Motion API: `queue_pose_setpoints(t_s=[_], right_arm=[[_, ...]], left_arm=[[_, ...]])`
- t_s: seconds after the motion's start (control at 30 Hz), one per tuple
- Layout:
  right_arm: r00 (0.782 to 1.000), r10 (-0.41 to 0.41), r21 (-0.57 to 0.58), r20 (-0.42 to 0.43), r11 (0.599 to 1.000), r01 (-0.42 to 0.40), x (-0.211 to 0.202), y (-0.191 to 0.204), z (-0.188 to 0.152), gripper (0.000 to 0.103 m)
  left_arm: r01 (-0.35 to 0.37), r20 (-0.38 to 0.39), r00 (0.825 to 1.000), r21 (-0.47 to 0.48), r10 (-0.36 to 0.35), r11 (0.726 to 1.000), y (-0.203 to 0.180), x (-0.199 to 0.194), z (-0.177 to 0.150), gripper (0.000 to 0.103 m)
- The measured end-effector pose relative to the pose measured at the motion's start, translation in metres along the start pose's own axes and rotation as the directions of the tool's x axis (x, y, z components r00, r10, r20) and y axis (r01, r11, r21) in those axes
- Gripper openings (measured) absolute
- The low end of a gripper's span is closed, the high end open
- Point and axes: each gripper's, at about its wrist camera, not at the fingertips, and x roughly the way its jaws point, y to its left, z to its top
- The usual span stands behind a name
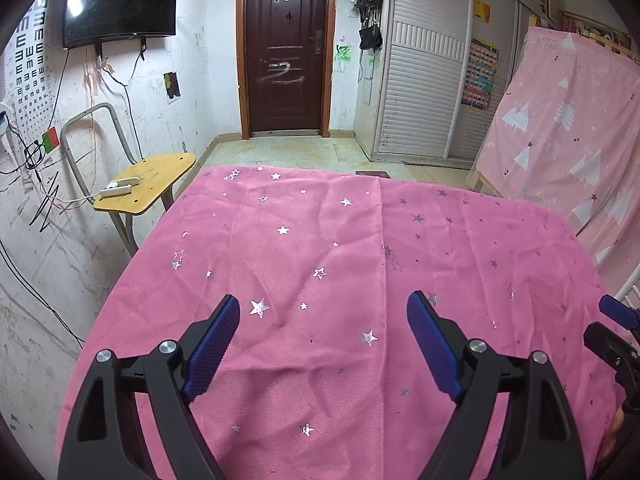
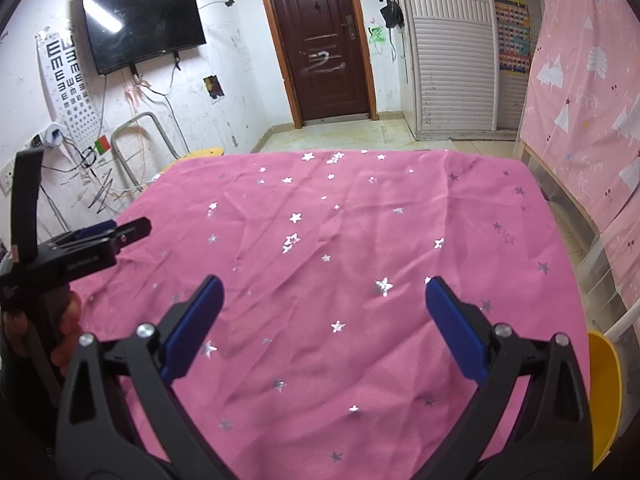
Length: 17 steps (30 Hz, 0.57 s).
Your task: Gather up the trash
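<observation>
A table under a pink cloth with silver stars fills both views. In neither view do I see a trash item on it. My left gripper hovers over the near part of the cloth, jaws wide open, with only cloth showing between the blue pads. My right gripper hangs beside it, also open with nothing between its fingers. In the right wrist view, the left gripper shows side-on at the left, held by a hand. The right gripper's tip peeks in at the right edge of the left wrist view.
A yellow rounded container sits low at the table's right corner. A yellow chair with white chargers stands left of the table by the cabled wall. A pink curtained bed frame lines the right. Beyond are tiled floor and a dark door.
</observation>
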Motion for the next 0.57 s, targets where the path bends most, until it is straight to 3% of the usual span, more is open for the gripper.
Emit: queue_pose_setpoints(t_s=[0.57], right_arm=[[1.0, -0.005, 0.001, -0.001, 1.0, 0.005, 0.0004, -0.0013, -0.0019, 0.097]], left_arm=[[0.003, -0.003, 1.0, -0.002, -0.003, 1.0, 0.0015, 0.0011, -0.0004, 0.078]])
